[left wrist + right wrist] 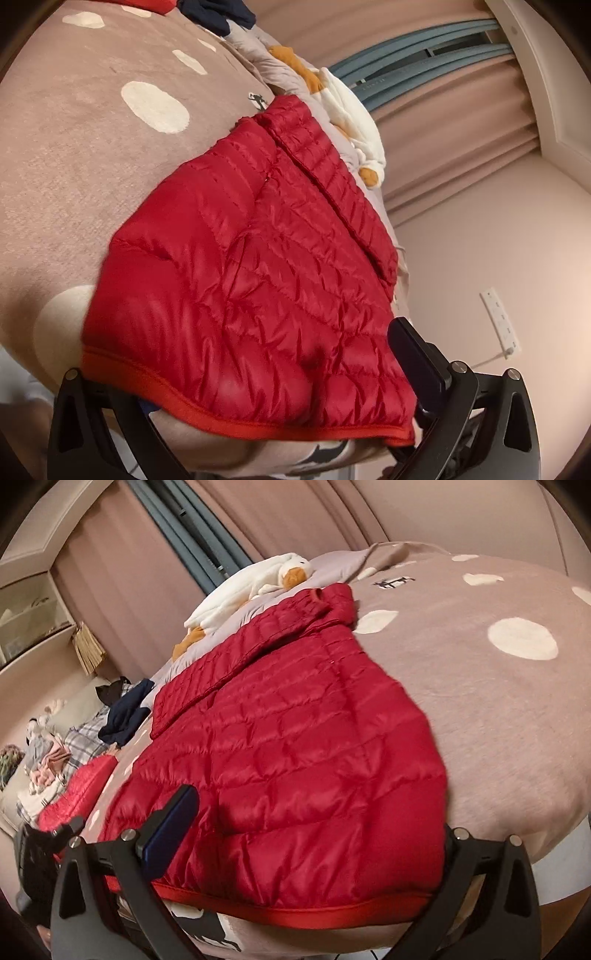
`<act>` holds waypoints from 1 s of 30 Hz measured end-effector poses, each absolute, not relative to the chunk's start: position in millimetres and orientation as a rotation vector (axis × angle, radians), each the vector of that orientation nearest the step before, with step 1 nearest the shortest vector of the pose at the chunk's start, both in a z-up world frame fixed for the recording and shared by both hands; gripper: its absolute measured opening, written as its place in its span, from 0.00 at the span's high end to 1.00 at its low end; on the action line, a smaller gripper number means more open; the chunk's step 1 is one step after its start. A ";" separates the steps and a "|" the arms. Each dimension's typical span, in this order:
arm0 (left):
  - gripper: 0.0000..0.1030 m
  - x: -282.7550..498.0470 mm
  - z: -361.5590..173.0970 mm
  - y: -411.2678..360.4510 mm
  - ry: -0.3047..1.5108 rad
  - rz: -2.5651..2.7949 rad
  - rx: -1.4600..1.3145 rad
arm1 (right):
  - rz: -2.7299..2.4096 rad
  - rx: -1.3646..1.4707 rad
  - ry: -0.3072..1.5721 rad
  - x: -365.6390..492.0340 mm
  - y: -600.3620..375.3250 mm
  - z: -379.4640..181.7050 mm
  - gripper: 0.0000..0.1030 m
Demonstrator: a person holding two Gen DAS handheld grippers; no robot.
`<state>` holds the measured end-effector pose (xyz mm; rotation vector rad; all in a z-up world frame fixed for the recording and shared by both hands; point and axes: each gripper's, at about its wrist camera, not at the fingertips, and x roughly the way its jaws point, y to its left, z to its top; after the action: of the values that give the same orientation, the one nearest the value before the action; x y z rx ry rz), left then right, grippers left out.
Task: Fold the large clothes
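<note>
**Both grippers at the hem of a red jacket on the bed**

Left gripper (258,413) sits at the near edge of the bed (74,166) with its jaws spread wide, one black finger (421,362) standing up at the jacket's corner on the right, the other low on the left, mostly under the hem. The fingers are apart, nothing pinched between them that I can see. Right gripper (306,867) looks much the same: jaws spread wide, a dark blue pad (170,830) resting against the puffy fabric on the left side and the other finger hidden behind the jacket's right edge.

Between them lies the red quilted jacket (240,266), spread flat on the bed's brown cover with cream spots, its orange-red hem (314,910) running along the near edge of the mattress, just ahead of both grippers. One sleeve (236,664) is folded across the body, lying diagonally toward the collar end.

Further up the bed a white and orange plush toy (251,587) lies by the curtains (122,590). Off to the side a dark navy garment (125,716) and a heap of plaid and pink clothes (55,760) rest near another red quilted piece (77,790). A white socket strip (500,319) is mounted on the wall.
</note>
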<state>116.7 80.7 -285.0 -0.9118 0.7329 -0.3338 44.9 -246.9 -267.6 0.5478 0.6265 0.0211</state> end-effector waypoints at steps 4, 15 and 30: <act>0.23 119.5 -286.0 81.0 0.748 -0.273 -0.888 | 0.087 0.716 0.608 47.1 -259.9 -271.4 0.01; 0.39 118.7 -286.1 69.7 0.761 -0.201 -0.793 | 0.273 0.918 0.640 52.0 -239.1 -270.3 0.11; 0.67 131.1 -305.2 68.1 0.835 -0.355 -0.883 | 0.112 0.732 0.629 65.6 -239.6 -269.0 0.25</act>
<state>131.1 68.1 -305.2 -0.8827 0.8350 -0.3547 65.6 -239.6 -269.0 0.7318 0.6295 0.1121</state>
